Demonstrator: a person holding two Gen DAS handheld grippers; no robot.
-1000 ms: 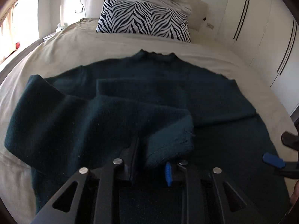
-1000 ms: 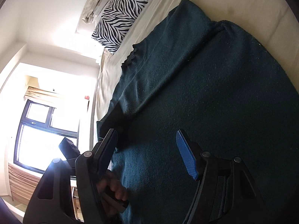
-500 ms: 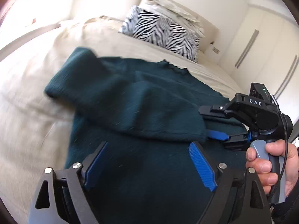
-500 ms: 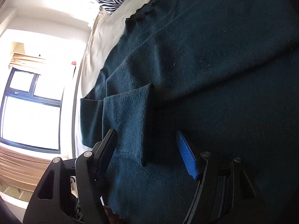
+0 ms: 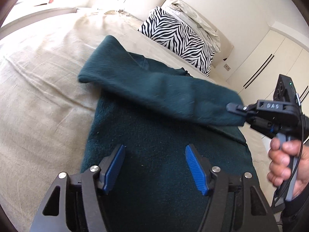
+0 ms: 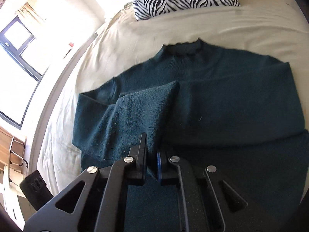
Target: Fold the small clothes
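The dark teal sweater [image 6: 222,104] lies flat on the beige bedspread [image 5: 42,89], neck toward the zebra-print pillow [image 5: 179,38], and its left sleeve [image 5: 154,94] is folded across the chest. I have the cuff end of that sleeve pinched in my right gripper [image 6: 152,160], jaws pressed together on the knit; in the left wrist view the sleeve stretches taut and slightly lifted toward that gripper [image 5: 241,114]. My left gripper [image 5: 154,166] hangs over the lower body of the sweater with its blue pads [image 5: 195,170] spread wide and nothing between them. To do this fold well, I judge I should carry the cuff straight across, keeping the sleeve level with the shoulder line so it lands parallel to the hem and inside the far side edge, then let go only once the fabric rests flat. The left gripper could press the body down to stop it dragging. The sleeve's fold at the shoulder sits close to the sweater's left edge, and bedspread lies open on that side and toward the pillow. On the right the sweater runs near the bed's edge, with wardrobe doors [image 5: 270,63] beyond, so I have less room there.
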